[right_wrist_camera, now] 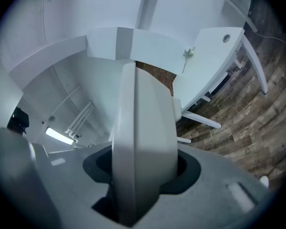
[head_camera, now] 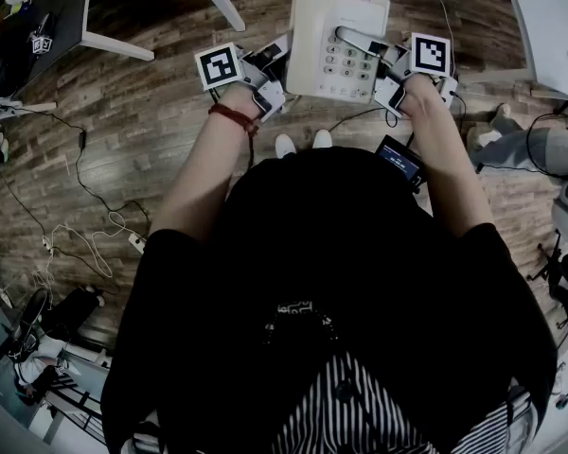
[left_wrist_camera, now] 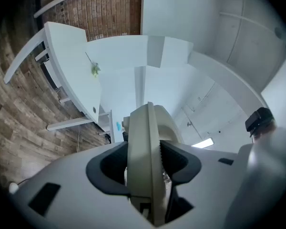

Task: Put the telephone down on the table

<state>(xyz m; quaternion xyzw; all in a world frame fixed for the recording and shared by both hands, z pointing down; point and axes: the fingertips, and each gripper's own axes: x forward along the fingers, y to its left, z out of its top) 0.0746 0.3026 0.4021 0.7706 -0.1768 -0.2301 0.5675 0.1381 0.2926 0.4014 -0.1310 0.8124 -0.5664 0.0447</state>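
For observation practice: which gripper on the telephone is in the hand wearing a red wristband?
The left gripper, at the telephone's left edge: red wristband on its wrist; the right gripper's wrist is bare.

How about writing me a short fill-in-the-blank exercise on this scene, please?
The left tool is shut on the ___.
The right tool grips the telephone at its ___ edge.
Under the telephone lies a ___ floor.
Missing words: telephone; right; wooden.
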